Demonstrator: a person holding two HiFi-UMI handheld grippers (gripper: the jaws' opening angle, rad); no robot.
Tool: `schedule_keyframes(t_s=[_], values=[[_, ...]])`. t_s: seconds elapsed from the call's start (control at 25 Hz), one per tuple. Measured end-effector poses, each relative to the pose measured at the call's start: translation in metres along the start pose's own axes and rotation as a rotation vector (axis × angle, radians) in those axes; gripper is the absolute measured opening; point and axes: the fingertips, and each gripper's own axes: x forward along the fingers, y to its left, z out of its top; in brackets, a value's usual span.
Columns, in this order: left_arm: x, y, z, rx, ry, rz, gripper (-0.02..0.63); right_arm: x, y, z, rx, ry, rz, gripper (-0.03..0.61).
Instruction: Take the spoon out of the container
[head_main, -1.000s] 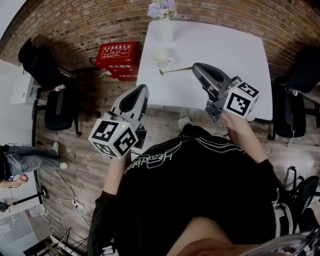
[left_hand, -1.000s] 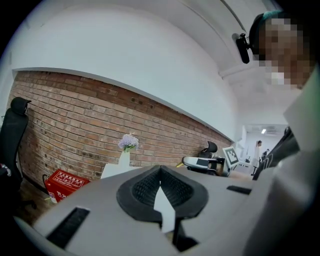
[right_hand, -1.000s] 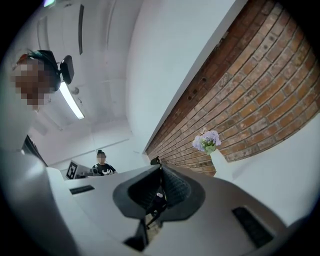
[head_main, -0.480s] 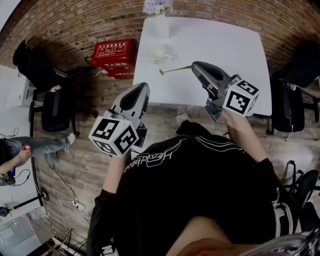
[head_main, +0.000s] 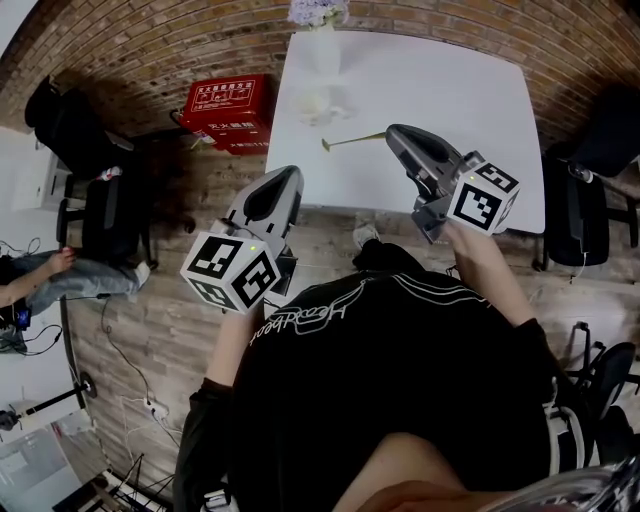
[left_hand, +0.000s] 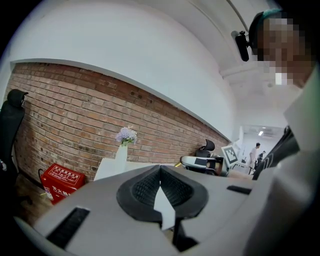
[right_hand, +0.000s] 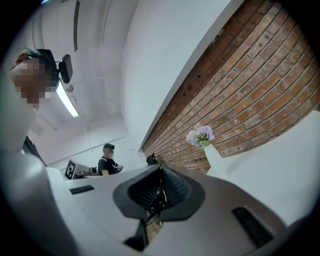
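Note:
A thin golden spoon (head_main: 352, 139) lies flat on the white table (head_main: 450, 90), just in front of a small white container (head_main: 318, 102). In the head view my right gripper (head_main: 392, 131) hovers over the table's near edge, its tip close to the spoon's right end, jaws shut and empty. My left gripper (head_main: 287, 172) is held off the table's near left corner, above the floor, and is also shut with nothing in it. The left gripper view shows the left gripper (left_hand: 160, 167) with jaws closed together; the right gripper view shows the same for the right gripper (right_hand: 160, 167).
A white vase of purple flowers (head_main: 318, 14) stands at the table's far edge by the brick wall. A red box (head_main: 226, 103) sits on the floor left of the table. Black chairs (head_main: 95, 215) flank both sides. A person (head_main: 40, 280) sits at far left.
Both grippers stay almost where they were, still shut. The head view has shifted slightly. The person at the far left has moved.

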Motion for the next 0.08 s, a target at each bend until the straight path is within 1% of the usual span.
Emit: schedule_keyframes(t_s=[0.08], values=[[0.0001,0.0014,-0.0009,-0.001,0.003,0.001,0.005,0.0013,-0.0009,-0.0004,0.001,-0.001,-0.001,-0.002]])
